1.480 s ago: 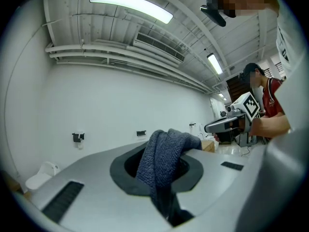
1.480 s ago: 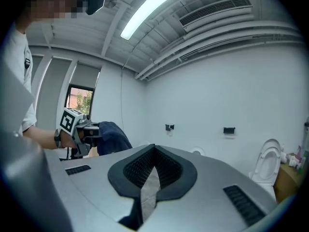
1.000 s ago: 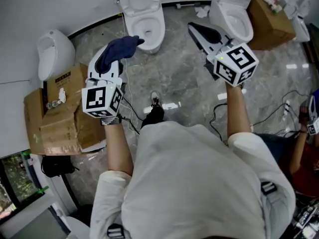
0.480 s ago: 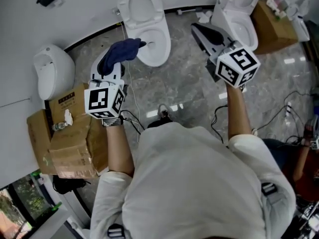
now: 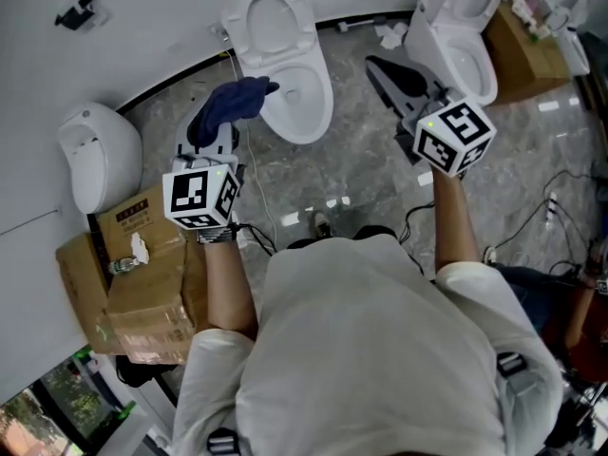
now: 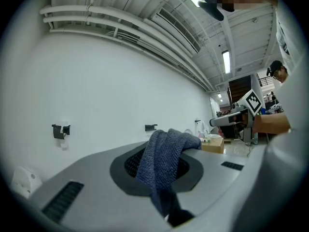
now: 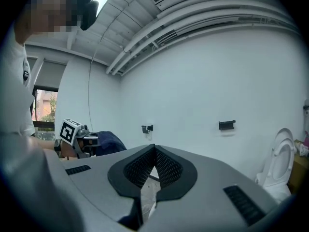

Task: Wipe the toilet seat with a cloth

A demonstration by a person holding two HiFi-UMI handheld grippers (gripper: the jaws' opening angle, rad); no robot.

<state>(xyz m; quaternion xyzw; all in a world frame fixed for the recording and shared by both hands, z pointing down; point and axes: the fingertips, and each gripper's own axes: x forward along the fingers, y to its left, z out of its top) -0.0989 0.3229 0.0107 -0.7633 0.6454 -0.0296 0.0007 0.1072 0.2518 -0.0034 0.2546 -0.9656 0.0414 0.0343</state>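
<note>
Leftmost, a white urinal (image 5: 93, 152) is seen on the wall, with cardboard boxes (image 5: 142, 288) stacked on the grey stone floor (image 5: 361, 174) below it. Next, the left tongs (image 5: 220, 117) are held up in front of the person, clenched on a dark blue cloth (image 5: 236, 98). The cloth is pinched between the jaws and draped forward over their tips. In the head view its end is seen against the left edge of a white toilet (image 5: 318, 112), which stands by the wall. Whether the cloth touches the toilet cannot be told. Further right, the right tongs (image 5: 375, 66) are raised over the floor, clenched tight with nothing held between them. A second toilet (image 5: 470, 60) is seen beyond them, and a cardboard box (image 5: 521, 38) is set just beside it.
</note>
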